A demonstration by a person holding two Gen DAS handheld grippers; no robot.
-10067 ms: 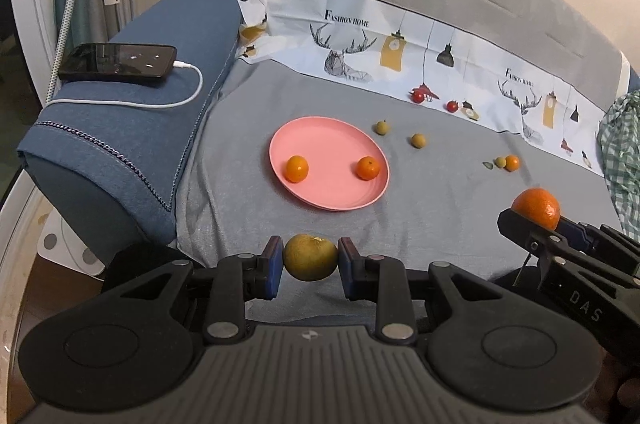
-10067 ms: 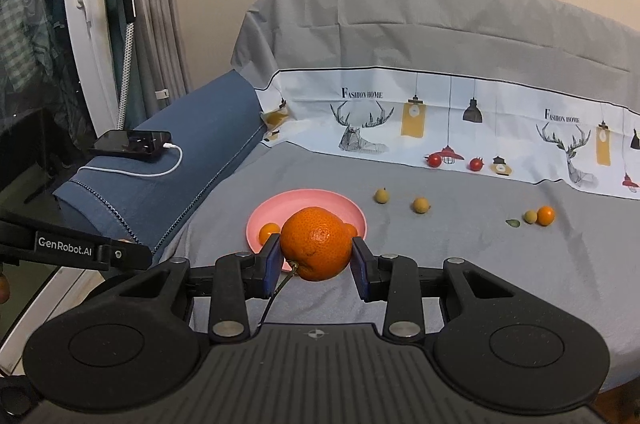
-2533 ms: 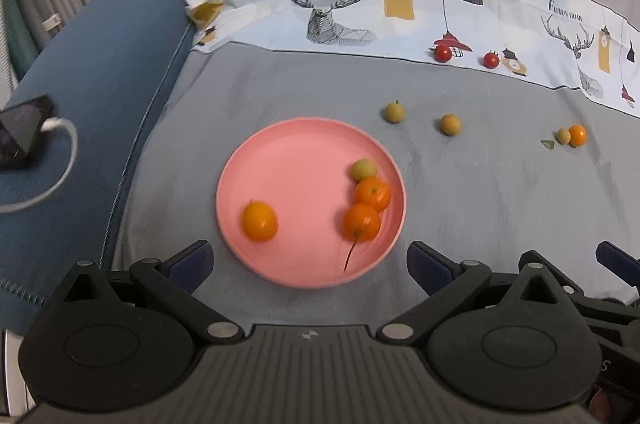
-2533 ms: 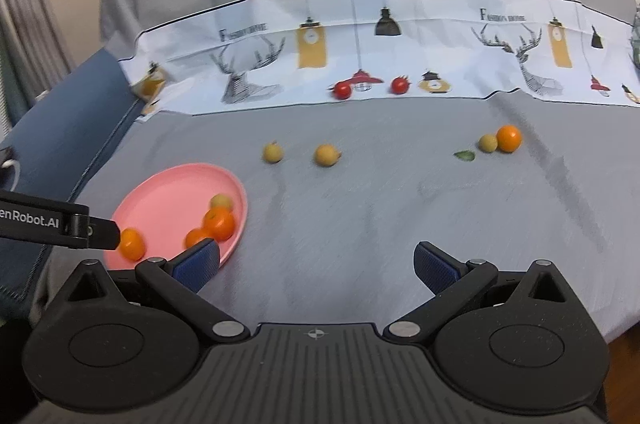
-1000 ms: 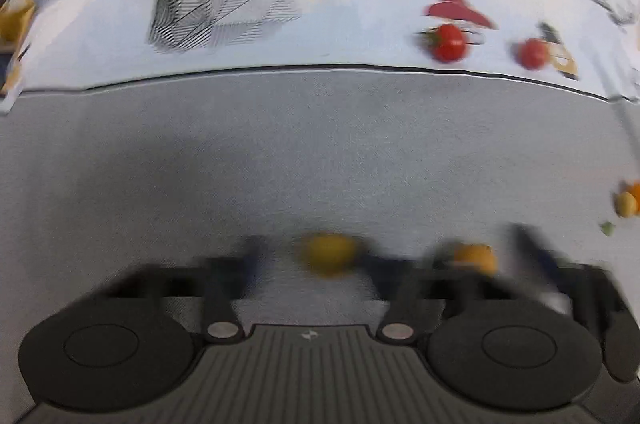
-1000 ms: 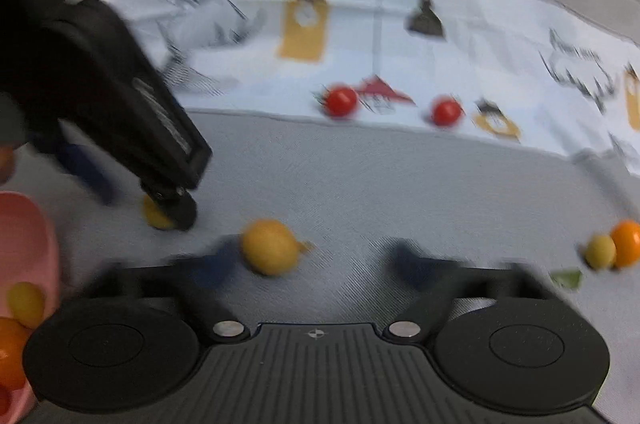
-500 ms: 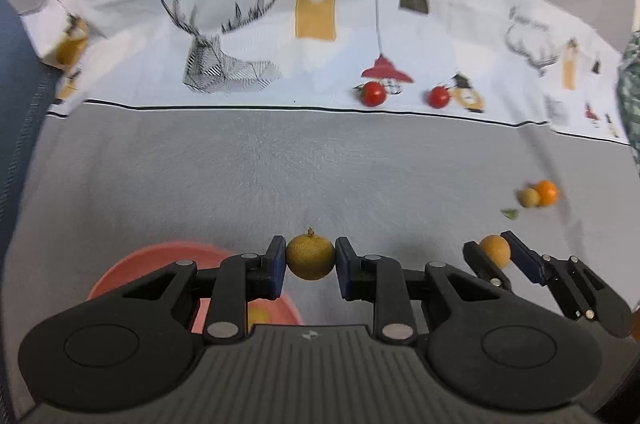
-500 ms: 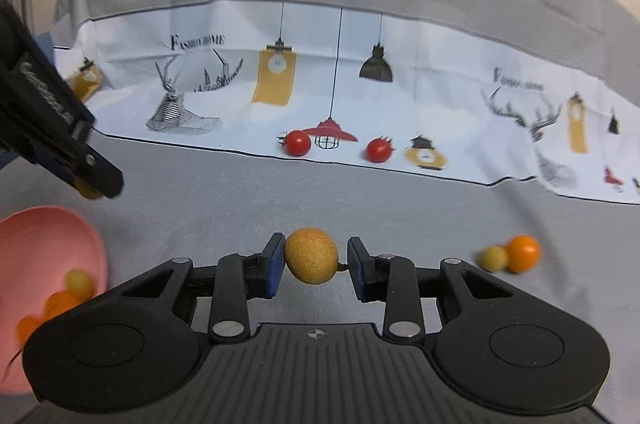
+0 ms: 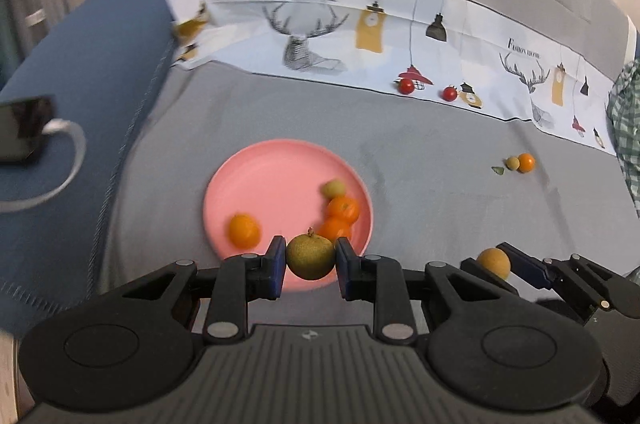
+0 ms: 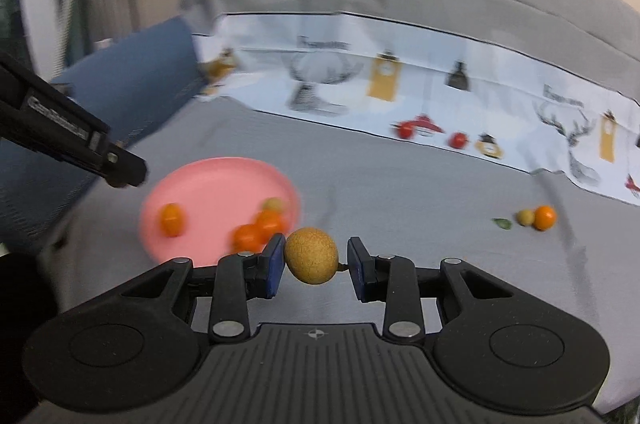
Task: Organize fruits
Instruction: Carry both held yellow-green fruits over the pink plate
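Note:
My left gripper (image 9: 310, 266) is shut on a yellow-green round fruit (image 9: 310, 256) with a short stem, held above the near rim of the pink plate (image 9: 276, 172). The plate carries three small oranges (image 9: 244, 232) and a pale green fruit (image 9: 334, 189). My right gripper (image 10: 316, 266) is shut on a tan round fruit (image 10: 312, 255), just right of the plate (image 10: 208, 188); in the left wrist view that right gripper (image 9: 494, 264) sits low at the right. On the grey cover lie a small orange (image 9: 526, 162), a green-yellow fruit (image 9: 512, 163) and two cherry tomatoes (image 9: 407, 86).
A phone (image 9: 24, 132) with a white cable rests on the blue armrest at the left. A green checked cloth (image 9: 628, 128) lies at the right edge. The printed white band (image 9: 360, 36) runs along the back. The left gripper's arm (image 10: 72, 140) crosses the right wrist view's left side.
Both grippers closed on fruits lying near the printed band, then rose and drew back toward the plate. The plate now shows whole in front of the left gripper.

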